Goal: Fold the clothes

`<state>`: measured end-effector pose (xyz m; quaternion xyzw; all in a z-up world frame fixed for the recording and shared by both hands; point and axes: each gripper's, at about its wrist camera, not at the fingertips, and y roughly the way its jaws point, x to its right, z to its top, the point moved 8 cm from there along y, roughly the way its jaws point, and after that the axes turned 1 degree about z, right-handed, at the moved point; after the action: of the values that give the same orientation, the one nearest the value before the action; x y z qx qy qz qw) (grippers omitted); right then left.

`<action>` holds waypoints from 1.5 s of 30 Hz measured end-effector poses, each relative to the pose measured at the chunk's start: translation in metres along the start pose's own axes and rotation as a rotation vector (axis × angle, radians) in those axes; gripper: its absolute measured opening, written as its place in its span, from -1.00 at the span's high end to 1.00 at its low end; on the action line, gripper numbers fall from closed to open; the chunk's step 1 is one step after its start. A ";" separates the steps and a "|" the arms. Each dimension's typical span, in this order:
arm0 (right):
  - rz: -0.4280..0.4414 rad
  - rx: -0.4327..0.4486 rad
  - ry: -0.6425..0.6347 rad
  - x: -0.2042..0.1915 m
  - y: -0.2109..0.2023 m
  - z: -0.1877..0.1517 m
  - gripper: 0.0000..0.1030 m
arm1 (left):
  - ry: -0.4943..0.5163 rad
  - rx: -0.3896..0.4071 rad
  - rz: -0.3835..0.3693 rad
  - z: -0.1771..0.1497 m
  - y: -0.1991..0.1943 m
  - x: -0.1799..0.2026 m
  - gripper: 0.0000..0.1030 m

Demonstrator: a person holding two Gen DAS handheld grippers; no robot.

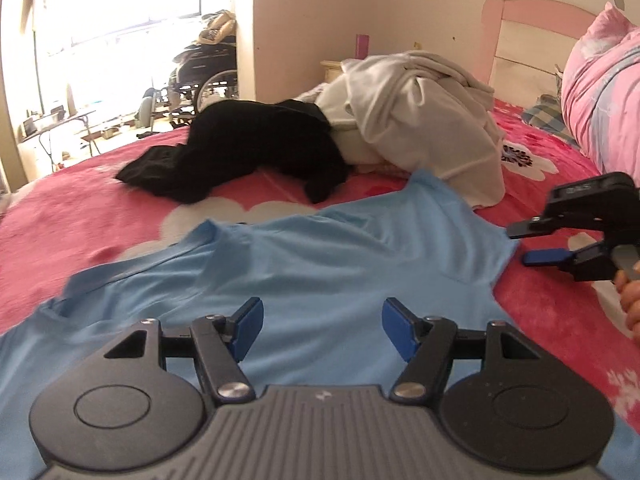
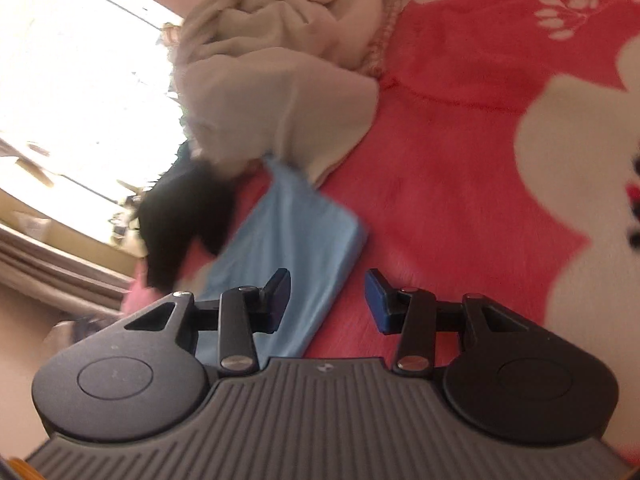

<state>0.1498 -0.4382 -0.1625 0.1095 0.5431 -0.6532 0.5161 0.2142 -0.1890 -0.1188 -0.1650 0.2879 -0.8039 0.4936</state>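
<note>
Both grippers tilted down over blue shirt [image 1: 320,248], left gripper [image 1: 322,330] fingers apart, empty; right gripper [image 2: 326,300] likewise

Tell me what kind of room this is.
A bedroom in a home, most likely: a bed with a pink headboard, a red flowered blanket, and a rolled pink quilt beside loose clothes.

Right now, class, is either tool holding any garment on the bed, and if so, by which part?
Neither. The left tool is open above the blue shirt, and the right tool is open beside the shirt's edge; nothing is between their pads.
</note>
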 end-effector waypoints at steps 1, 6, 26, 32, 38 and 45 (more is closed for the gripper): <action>-0.009 0.001 0.003 0.002 0.008 0.002 0.42 | 0.004 -0.002 -0.001 0.001 0.008 0.002 -0.30; -0.047 0.051 -0.113 -0.006 0.015 0.007 0.93 | -0.025 -0.032 0.004 0.001 0.042 0.004 -0.29; 0.146 -0.315 -1.726 -0.129 0.002 -0.202 0.89 | -0.348 0.010 0.000 -0.001 0.004 -0.101 -0.29; 0.159 -0.317 -1.485 -0.131 -0.019 -0.187 0.88 | -0.281 0.044 0.000 0.006 0.006 -0.085 -0.29; 0.113 -0.212 -1.176 -0.129 -0.026 -0.153 0.88 | -0.213 0.069 0.004 0.020 0.021 -0.070 -0.29; 0.026 -0.097 -1.059 -0.120 -0.003 -0.123 0.89 | -0.136 0.028 0.000 0.017 0.056 -0.042 -0.29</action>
<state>0.1492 -0.2709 -0.1235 -0.2524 0.2363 -0.5871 0.7320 0.2817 -0.1756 -0.1400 -0.2122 0.2425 -0.7948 0.5142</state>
